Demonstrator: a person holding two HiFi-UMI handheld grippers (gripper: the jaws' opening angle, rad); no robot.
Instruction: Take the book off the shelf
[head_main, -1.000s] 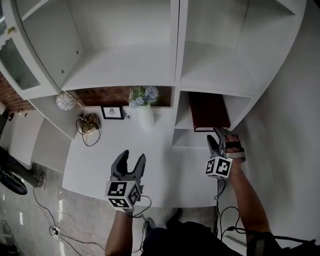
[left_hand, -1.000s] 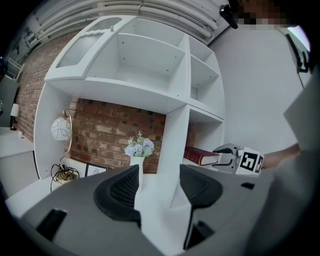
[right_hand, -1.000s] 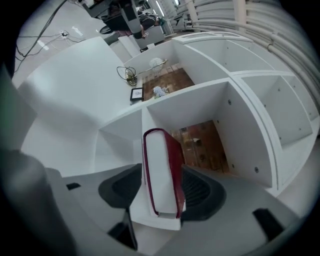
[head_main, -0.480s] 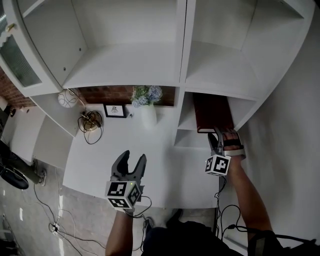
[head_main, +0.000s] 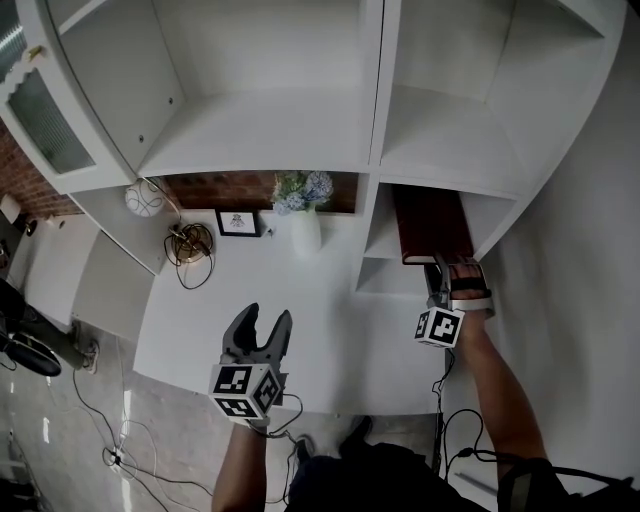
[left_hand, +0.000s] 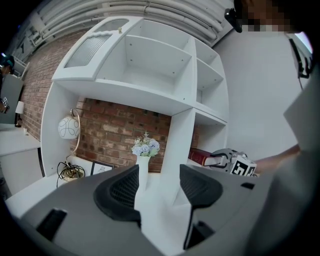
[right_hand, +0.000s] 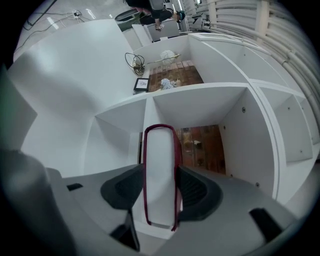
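Note:
A dark red book (head_main: 430, 225) lies flat in the low right compartment of the white shelf unit (head_main: 375, 150), its page edge facing me. My right gripper (head_main: 446, 270) is at the book's near end. In the right gripper view the book (right_hand: 160, 170) stands between the two pads, which touch its covers on both sides. Those jaws have just been closing on it. My left gripper (head_main: 266, 322) hangs open over the white desk (head_main: 320, 320), holding nothing. The left gripper view shows its open jaws (left_hand: 157, 182), and beyond them the right gripper (left_hand: 232, 162) at the book (left_hand: 200, 157).
On the desk's back edge, against a brick wall, stand a white vase of flowers (head_main: 303, 215), a small framed picture (head_main: 237, 222), a coiled cable (head_main: 192, 243) and a globe lamp (head_main: 143, 198). The compartments above are bare. A white wall flanks the shelf's right side.
The right gripper's jaws have narrowed around the book's near end, and the gripper has rolled a little. The left gripper has stayed in place.

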